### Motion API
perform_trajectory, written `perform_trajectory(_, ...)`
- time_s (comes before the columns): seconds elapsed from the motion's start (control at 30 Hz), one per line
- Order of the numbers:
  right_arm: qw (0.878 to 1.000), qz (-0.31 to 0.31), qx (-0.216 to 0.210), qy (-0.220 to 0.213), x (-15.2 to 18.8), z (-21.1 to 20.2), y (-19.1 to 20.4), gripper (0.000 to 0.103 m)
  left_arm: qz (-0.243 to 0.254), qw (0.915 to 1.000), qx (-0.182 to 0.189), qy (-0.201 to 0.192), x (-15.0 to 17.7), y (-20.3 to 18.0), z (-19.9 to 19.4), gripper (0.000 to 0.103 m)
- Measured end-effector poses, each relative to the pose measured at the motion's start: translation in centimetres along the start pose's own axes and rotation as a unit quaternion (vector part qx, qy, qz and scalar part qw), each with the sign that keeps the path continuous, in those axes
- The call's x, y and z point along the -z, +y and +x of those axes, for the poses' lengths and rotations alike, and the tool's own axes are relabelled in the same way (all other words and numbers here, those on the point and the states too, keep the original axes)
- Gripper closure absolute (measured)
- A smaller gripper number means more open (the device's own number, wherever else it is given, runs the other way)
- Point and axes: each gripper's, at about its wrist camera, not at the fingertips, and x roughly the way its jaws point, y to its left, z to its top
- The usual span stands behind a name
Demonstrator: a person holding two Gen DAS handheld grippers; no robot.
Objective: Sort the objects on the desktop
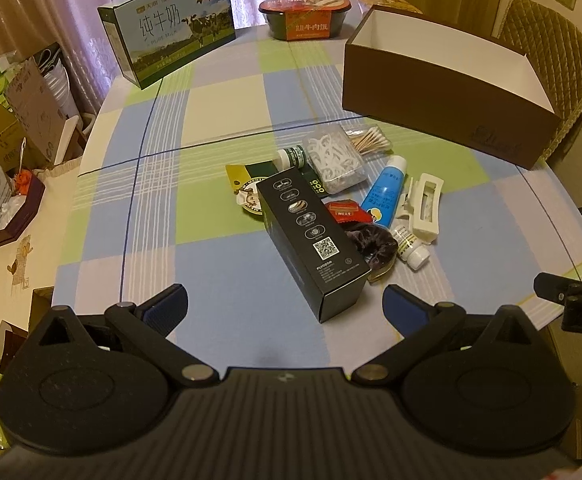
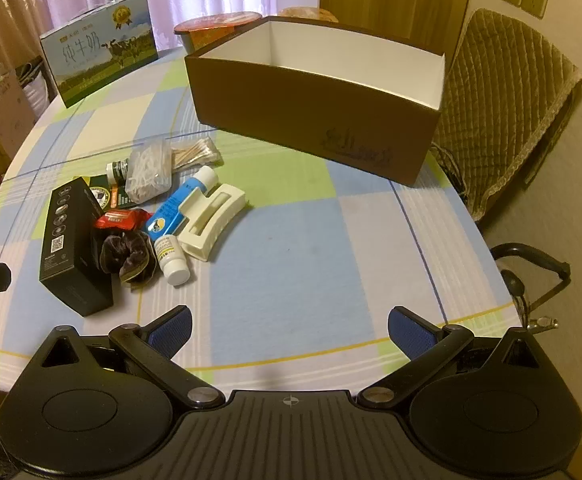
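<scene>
Both tools hover near the front edge of the table, tilted down at the clutter: the left gripper (image 1: 285, 304) and the right gripper (image 2: 289, 330) each have their jaws spread wide with nothing between them, probably held back so a first item can be chosen. The things to sort lie heaped together in the middle of the checked tablecloth (image 2: 311, 264): a black carton (image 1: 311, 240) nearest, a dark scrunchie (image 2: 125, 254), a small white pill bottle (image 2: 171, 258), a blue tube (image 2: 181, 204), a cream hair claw (image 2: 213, 220), floss picks (image 1: 335, 156) and cotton swabs (image 1: 371, 142). The open brown box (image 2: 315, 100) stands far right, apparently empty, likely the destination.
</scene>
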Motion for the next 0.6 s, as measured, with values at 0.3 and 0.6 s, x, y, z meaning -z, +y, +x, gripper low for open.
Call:
perform_trajectory(0.3,1.000,0.003,0.000,0.005,-0.1,0.4,-0.1,0.002,-0.001,1.0000,-0.001,0.005,-0.1,0.2,0.6,0.001)
perform_trajectory(0.6,1.000,0.002,-0.002,0.012,-0.6,1.0,-0.2,0.002,-0.002,0.9999,-0.003,0.013,-0.6,0.3,1.2,0.001)
